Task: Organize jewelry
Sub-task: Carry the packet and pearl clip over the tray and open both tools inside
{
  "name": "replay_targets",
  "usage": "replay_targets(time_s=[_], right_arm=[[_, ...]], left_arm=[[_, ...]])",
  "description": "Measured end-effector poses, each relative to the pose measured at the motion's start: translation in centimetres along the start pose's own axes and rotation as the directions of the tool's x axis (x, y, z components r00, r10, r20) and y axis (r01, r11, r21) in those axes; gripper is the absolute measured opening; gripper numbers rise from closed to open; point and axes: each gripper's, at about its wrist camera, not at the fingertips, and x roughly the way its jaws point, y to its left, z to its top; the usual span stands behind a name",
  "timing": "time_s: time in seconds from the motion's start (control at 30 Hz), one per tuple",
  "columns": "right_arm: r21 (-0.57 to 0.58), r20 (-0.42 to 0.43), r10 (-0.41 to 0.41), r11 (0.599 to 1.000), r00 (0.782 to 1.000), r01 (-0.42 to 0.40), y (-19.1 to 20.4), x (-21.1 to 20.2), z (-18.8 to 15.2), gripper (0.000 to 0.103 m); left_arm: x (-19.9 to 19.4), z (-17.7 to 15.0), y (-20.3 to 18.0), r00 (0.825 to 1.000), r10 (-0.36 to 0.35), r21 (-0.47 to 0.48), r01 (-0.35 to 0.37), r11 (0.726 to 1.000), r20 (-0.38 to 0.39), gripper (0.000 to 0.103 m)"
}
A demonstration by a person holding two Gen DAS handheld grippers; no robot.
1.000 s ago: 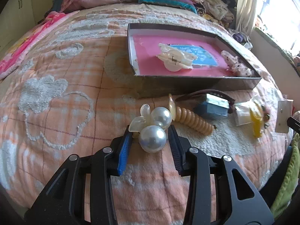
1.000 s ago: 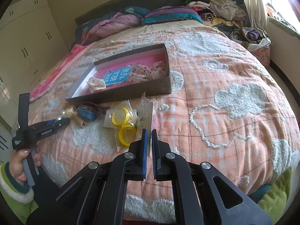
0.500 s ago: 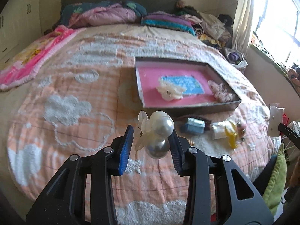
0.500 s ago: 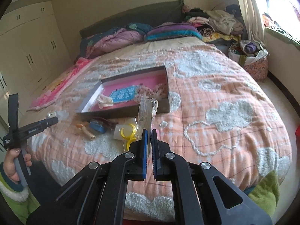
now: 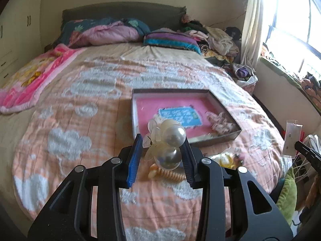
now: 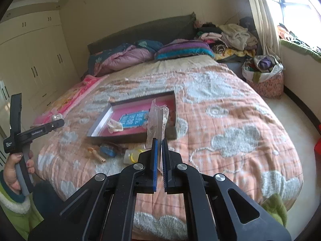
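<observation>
**Both grippers hold something above the bed**

The left gripper is up in the air over the near edge of the bed. Its two fingers are squeezed on a pearl hair clip. The clip has two big shiny pearls and some pale petals. One pearl sits above the other between the fingers.

The right gripper is pinched shut on a small clear bag. The bag stands straight up from the fingers. It is too blurry to tell what is inside the bag.

A flat box with a pink bottom lies on the bed, out past both grippers. A blue card lies in the middle of the box. A white hair claw lies by the box's left wall, and a frilly spotted thing lies in its near right corner.

On the blanket by the near wall of the box lie a tan ribbed clip, a little blue box and a bag with yellow rings.
</observation>
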Motion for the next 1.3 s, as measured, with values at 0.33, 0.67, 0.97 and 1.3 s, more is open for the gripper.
replay_targets(time_s=[0.33,0.67,0.97,1.3], right_arm=[[-0.007,0.066,-0.001,1.0,0.998,0.001,-0.7,-1.4,3.0,0.004],[-0.031,0.092,0.01,1.0,0.996,-0.007,-0.4,-0.5,5.8,0.004],[-0.068,0.131,0.031,0.997,0.991,-0.022,0.6,0.8,9.3,0.004],[-0.093,0.111,0.05,0.995,0.993,-0.04,2.1,3.9,11.6,0.004]], left_arm=[[0.5,3.5,-3.0,0.998,-0.051,0.036,0.05,0.998,0.043,0.029],[1.3,5.6,-4.0,0.996,-0.073,0.03,0.071,0.997,0.053,0.029],[1.6,7.8,-4.8,0.994,-0.08,0.063,0.075,0.995,0.079,0.029],[6.2,7.2,-5.3,0.995,-0.095,0.066,0.095,0.993,-0.004,0.029]])
